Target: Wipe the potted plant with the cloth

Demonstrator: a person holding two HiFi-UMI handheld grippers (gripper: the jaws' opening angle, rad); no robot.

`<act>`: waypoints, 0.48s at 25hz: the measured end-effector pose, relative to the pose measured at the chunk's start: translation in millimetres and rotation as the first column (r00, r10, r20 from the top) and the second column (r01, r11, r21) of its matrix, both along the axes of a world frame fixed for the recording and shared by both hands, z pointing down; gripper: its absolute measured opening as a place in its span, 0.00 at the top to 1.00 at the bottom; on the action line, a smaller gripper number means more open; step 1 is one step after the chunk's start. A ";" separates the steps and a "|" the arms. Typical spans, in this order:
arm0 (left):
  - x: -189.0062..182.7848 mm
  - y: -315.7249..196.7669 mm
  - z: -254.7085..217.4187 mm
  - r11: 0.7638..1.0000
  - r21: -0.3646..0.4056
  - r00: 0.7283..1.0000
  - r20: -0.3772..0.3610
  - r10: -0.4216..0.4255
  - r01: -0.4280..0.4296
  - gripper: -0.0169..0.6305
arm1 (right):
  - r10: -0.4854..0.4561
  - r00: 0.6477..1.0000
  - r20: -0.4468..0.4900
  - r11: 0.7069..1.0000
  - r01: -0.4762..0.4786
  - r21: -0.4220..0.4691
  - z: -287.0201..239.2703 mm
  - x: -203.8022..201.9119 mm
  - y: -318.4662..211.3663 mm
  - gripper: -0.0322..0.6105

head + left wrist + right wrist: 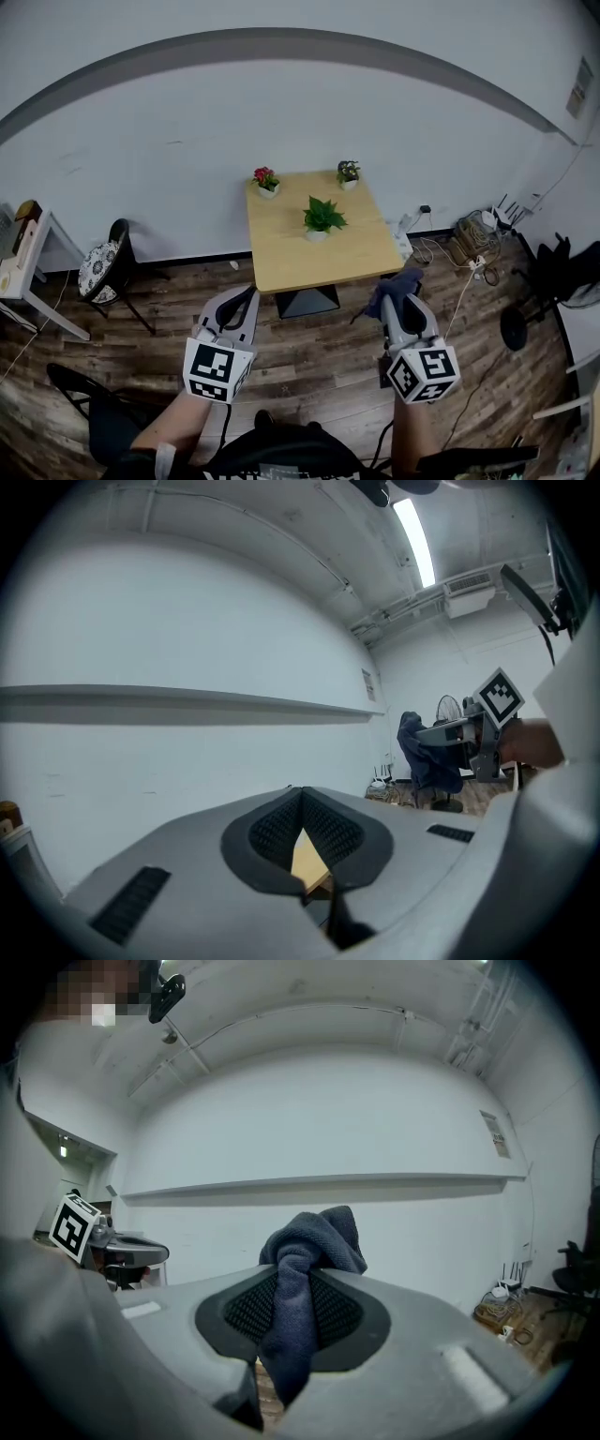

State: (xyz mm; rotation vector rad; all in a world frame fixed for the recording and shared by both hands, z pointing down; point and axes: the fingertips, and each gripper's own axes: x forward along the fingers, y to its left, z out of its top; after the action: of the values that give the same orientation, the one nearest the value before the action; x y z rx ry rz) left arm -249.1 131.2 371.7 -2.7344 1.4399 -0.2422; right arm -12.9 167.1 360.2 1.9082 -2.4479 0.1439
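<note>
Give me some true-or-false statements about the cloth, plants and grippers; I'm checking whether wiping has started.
1. The right gripper is shut on the cloth. True.
2. The left gripper holds a plant. False: its jaws are together on nothing.
3. The red-flowered plant stands on the table. True.
4. The cloth touches the leafy green plant. False: the two are apart.

A square wooden table [291, 253] stands by the white wall [187, 141], cushioned chair [105, 267] left, cables [464, 240] right.
</note>
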 end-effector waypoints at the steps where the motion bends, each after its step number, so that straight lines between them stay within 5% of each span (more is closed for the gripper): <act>1: -1.7 -3.3 4.7 1.000 -0.005 1.000 0.003 0.006 -0.006 0.97 | 0.006 1.000 -0.003 1.000 -0.006 0.003 0.6 -2.1 -1.3 0.81; 6: 8.5 -18.2 19.9 0.996 -0.004 0.996 0.017 0.084 -0.084 0.97 | 0.037 0.999 0.005 0.999 -0.037 -0.005 9.7 -6.9 -10.9 0.81; 12: 29.6 -50.5 31.3 0.991 -0.034 0.991 -0.051 0.127 -0.129 0.97 | 0.017 1.000 0.005 1.000 -0.017 -0.012 17.4 2.3 -46.1 0.81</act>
State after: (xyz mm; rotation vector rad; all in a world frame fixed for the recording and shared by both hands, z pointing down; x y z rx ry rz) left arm -219.6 80.7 403.1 -2.8680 1.2764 -0.2008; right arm -10.6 121.0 377.6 1.9262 -2.4289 0.1634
